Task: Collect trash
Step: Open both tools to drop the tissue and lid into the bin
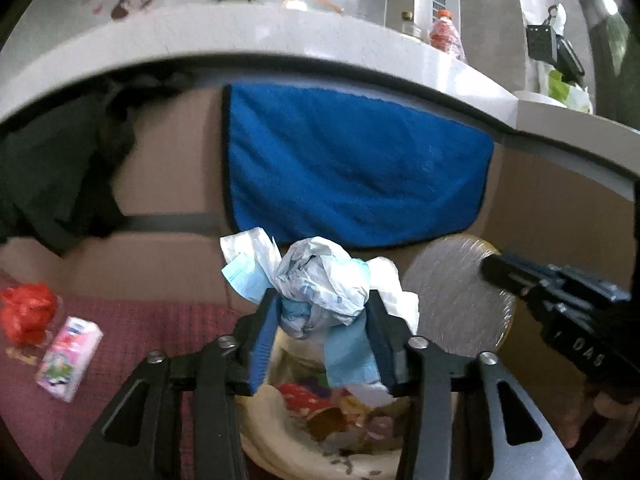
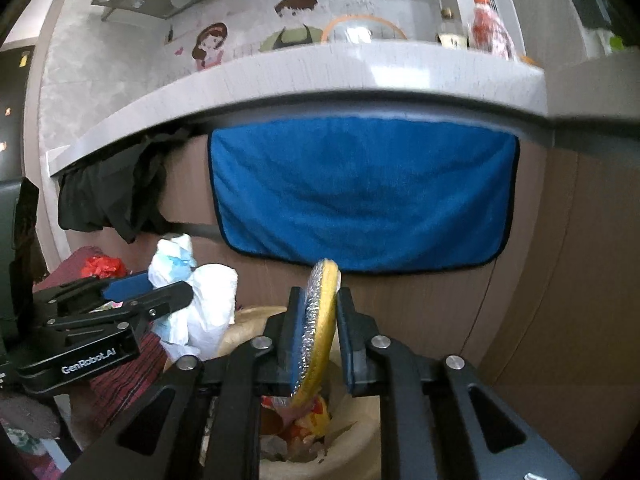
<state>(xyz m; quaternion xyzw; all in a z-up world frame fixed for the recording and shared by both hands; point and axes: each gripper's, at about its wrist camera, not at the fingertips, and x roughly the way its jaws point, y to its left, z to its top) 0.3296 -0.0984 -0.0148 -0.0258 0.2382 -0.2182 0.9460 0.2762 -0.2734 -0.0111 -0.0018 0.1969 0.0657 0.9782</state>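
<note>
- Over the open trash bin, lined with a pale bag, my left fingers are clamped on a wad of crumpled white plastic and tissue with a light blue face mask folded into it; the wad bulges above the pads and a blue strip hangs below them.
- In the right wrist view that same wad hangs at the bin's left edge, held by my left fingers, which come in from the left.
- My right fingers are closed narrow on a round disc, gripped edge-on: one face is silvery and textured, the other yellow. Its lower edge dips toward the bin.
- From the left wrist view the disc shows its silver face, just right of the wad, with my right fingers pinching its right rim.
- Inside the bin I see colourful wrappers and scraps; I cannot tell what each one is.
- Left of the bin, on a dark red cloth surface, lie a small pink tissue pack and a red crumpled bag, both well apart from my fingers.
- Behind everything a blue towel hangs flat against a brown panel under the pale desk, and a black garment hangs to its left.
- On the desk stands a bottle with an orange cap.
</note>
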